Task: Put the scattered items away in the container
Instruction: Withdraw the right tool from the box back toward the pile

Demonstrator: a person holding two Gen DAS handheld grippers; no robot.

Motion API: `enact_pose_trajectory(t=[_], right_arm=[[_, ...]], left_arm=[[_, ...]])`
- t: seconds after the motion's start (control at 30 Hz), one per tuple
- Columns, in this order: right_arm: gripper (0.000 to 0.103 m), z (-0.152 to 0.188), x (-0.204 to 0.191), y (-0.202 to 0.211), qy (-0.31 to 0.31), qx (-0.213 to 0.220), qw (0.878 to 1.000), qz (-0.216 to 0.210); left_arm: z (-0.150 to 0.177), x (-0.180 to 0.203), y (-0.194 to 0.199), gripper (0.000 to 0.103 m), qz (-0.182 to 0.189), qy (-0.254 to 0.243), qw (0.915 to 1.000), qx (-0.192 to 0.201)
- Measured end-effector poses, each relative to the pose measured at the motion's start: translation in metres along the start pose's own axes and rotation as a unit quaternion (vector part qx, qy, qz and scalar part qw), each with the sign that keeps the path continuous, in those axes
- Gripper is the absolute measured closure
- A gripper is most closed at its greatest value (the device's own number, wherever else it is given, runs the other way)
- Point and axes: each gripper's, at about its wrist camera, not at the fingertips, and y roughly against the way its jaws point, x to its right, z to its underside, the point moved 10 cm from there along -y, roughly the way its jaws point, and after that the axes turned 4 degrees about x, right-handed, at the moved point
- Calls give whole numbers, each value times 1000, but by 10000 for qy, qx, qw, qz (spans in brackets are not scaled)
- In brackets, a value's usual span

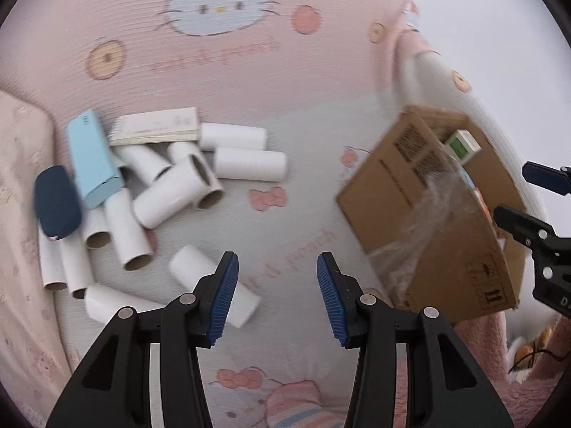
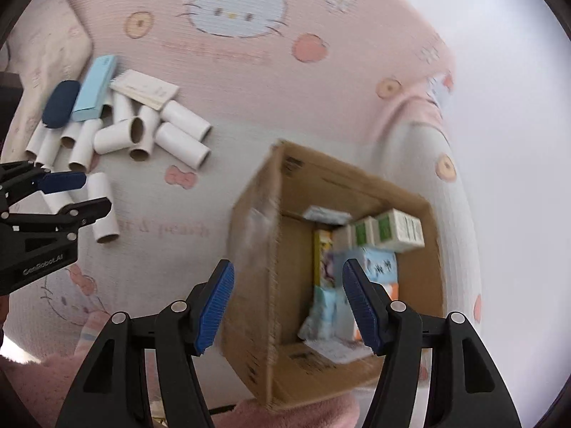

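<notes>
Both claws gape empty: left claw (image 1: 277, 294) noses toward the paper tubes (image 1: 171, 196) lower left, right claw (image 2: 288, 306) hangs over the cardboard box (image 2: 249, 249), likely for dropping.

Bare bedsheet (image 1: 285, 221) lies open between the heap of paper tubes (image 1: 171, 199) at nine o'clock and the cardboard box (image 1: 428, 235) at three o'clock. The box's open top (image 2: 357, 249) is unobstructed; small cartons (image 2: 396, 230) crowd its floor.
</notes>
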Motion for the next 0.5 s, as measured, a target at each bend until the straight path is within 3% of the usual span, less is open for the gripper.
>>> enact_pose_trajectory(t=[0.23, 0.37, 0.5], right_arm=[[42, -35, -36, -4, 271, 259, 9992, -161], [42, -58, -69, -14, 377, 460, 9964, -596], [42, -69, -101, -39, 519, 308, 9942, -888]], left_arm=[[-2, -38, 1, 53, -127, 492, 9987, 33], [-5, -65, 0, 53, -378, 698, 9968, 76], [-7, -89, -7, 53, -409, 1078, 9933, 35]])
